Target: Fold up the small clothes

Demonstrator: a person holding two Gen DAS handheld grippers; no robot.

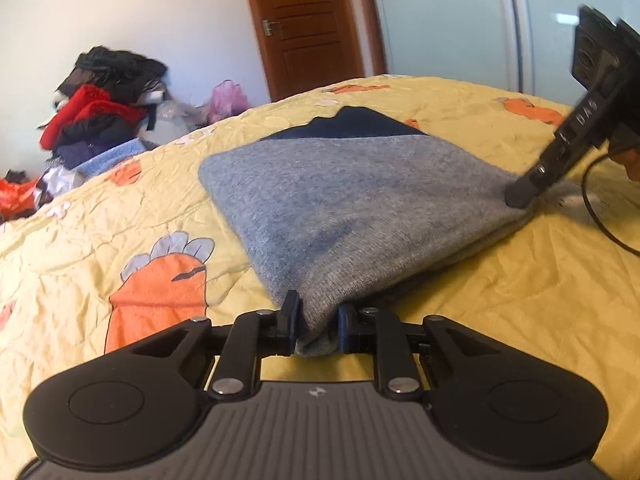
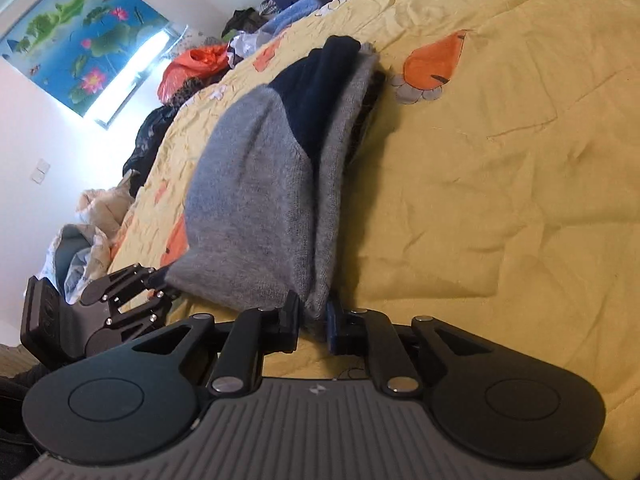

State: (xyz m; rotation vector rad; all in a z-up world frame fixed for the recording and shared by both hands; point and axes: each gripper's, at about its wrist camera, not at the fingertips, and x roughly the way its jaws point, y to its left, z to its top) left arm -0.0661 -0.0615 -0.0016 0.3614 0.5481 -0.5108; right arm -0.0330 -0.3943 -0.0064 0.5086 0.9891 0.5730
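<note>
A grey knit garment (image 1: 340,200) with a dark navy part at its far end lies folded on the yellow bedspread (image 1: 500,300). My left gripper (image 1: 318,312) is shut on its near corner, with the cloth bunched between the pads. In the left wrist view my right gripper (image 1: 520,196) pinches the corner at the right. The right wrist view shows the same garment (image 2: 256,184) stretching away, with my right gripper (image 2: 313,312) shut on its near edge. My left gripper (image 2: 160,276) holds the corner at the left there.
A heap of clothes (image 1: 96,108) sits beyond the bed's far left edge, and a brown door (image 1: 308,28) stands behind it. A black cable (image 1: 596,208) trails over the bedspread at the right. An orange bag (image 2: 192,64) and bedding lie beside the bed.
</note>
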